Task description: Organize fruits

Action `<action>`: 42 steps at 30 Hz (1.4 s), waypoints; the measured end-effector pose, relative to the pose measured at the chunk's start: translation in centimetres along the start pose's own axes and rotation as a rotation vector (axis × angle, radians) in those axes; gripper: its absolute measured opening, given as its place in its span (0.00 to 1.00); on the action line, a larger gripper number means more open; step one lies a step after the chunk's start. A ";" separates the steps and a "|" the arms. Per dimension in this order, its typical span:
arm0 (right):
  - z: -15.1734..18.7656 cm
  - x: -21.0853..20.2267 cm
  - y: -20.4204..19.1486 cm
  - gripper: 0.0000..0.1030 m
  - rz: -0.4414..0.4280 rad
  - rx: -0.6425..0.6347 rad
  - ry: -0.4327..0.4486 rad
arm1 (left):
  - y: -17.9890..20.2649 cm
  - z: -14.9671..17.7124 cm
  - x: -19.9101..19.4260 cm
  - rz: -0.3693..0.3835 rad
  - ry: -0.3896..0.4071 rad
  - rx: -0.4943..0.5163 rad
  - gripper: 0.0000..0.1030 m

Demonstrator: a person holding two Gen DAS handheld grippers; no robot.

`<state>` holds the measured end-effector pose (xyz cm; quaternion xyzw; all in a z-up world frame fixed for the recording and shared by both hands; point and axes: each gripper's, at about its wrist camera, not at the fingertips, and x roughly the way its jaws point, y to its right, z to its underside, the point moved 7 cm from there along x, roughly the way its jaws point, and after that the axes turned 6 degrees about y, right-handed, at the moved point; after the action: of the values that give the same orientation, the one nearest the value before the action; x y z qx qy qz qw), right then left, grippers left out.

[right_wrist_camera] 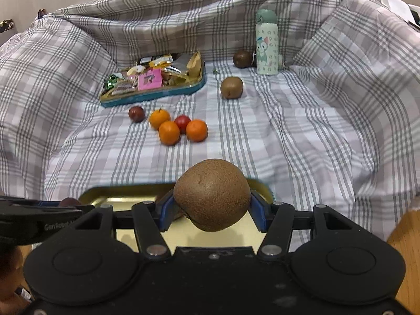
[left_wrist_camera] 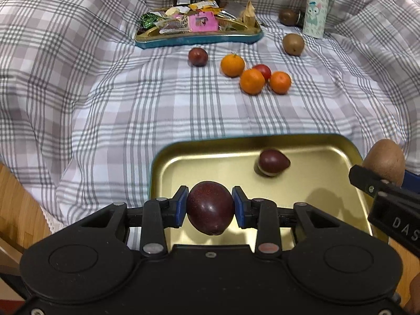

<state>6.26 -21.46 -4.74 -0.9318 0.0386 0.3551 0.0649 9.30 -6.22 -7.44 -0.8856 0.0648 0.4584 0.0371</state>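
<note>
My left gripper (left_wrist_camera: 210,204) is shut on a dark red plum (left_wrist_camera: 210,211) above the gold tray (left_wrist_camera: 328,197). One dark red fruit (left_wrist_camera: 273,162) lies in that tray. My right gripper (right_wrist_camera: 212,207) is shut on a brown kiwi (right_wrist_camera: 212,194) over the tray's (right_wrist_camera: 123,193) near right corner; the same kiwi (left_wrist_camera: 386,161) shows at the right edge of the left wrist view. On the plaid cloth lie three oranges (left_wrist_camera: 252,81), a red fruit (left_wrist_camera: 262,71), a plum (left_wrist_camera: 198,56) and two kiwis (left_wrist_camera: 293,44).
A teal tin of wrapped snacks (left_wrist_camera: 199,39) sits at the back of the cloth. A pale green bottle (left_wrist_camera: 316,8) stands at the back right. The plaid cloth (left_wrist_camera: 105,92) rises in folds around the sides. Wooden floor (left_wrist_camera: 15,210) shows at the left.
</note>
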 end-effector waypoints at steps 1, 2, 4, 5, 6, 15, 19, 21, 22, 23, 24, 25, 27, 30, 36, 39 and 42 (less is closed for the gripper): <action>0.5 -0.3 0.1 0.57 0.005 0.000 -0.004 | 0.1 0.3 -0.2 -0.001 -0.002 0.002 0.43; 1.0 -0.7 0.2 0.57 0.008 0.002 -0.007 | 0.2 0.6 -0.3 -0.002 -0.004 0.003 0.43; 1.7 -1.1 0.4 0.57 0.013 0.007 -0.017 | 0.3 1.0 -0.6 0.001 -0.009 -0.002 0.43; 2.1 -1.3 0.5 0.57 0.017 0.009 -0.024 | 0.4 1.2 -0.8 0.004 -0.010 -0.003 0.43; 2.2 -1.4 0.5 0.57 0.020 0.010 -0.031 | 0.4 1.4 -1.0 0.008 -0.011 -0.004 0.43; 4.0 -2.4 0.7 0.57 0.019 0.019 -0.082 | 0.4 3.2 0.3 0.064 -0.122 -0.059 0.43; 4.5 -1.9 0.6 0.57 0.025 0.014 -0.112 | 0.3 3.7 1.2 0.075 -0.165 -0.086 0.43; 4.7 -1.7 0.6 0.57 0.030 0.022 -0.128 | 0.4 4.0 1.4 0.066 -0.169 -0.082 0.43; 4.8 -1.6 0.6 0.57 0.030 0.023 -0.136 | 0.5 4.1 1.4 0.063 -0.170 -0.079 0.43; 5.0 -1.5 0.6 0.57 0.030 0.022 -0.146 | 0.6 4.2 1.4 0.061 -0.171 -0.076 0.43; 5.1 -1.4 0.6 0.57 0.032 0.016 -0.156 | 0.7 4.3 1.4 0.061 -0.173 -0.072 0.43; 5.2 -1.2 0.6 0.57 0.037 0.012 -0.162 | 0.9 4.4 1.4 0.061 -0.173 -0.068 0.43; 5.6 -1.0 0.7 0.57 0.050 0.005 -0.171 | 1.0 4.5 1.2 0.058 -0.170 -0.059 0.43; 6.0 -0.7 1.0 0.57 0.056 0.007 -0.188 | 1.2 4.5 1.1 0.046 -0.161 -0.045 0.43; 6.4 -0.6 1.5 0.57 0.073 0.003 -0.193 | 1.6 4.7 1.3 0.063 -0.169 -0.026 0.43; 6.5 -0.5 1.5 0.57 0.080 -0.001 -0.194 | 1.8 4.7 1.3 0.066 -0.172 -0.018 0.43; 6.6 -0.4 1.6 0.57 0.078 0.001 -0.200 | 1.9 4.8 1.3 0.061 -0.163 -0.010 0.43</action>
<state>1.44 -22.03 -9.50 -0.8894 0.0682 0.4487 0.0551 5.92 -7.57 -11.24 -0.8430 0.0863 0.5304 0.0239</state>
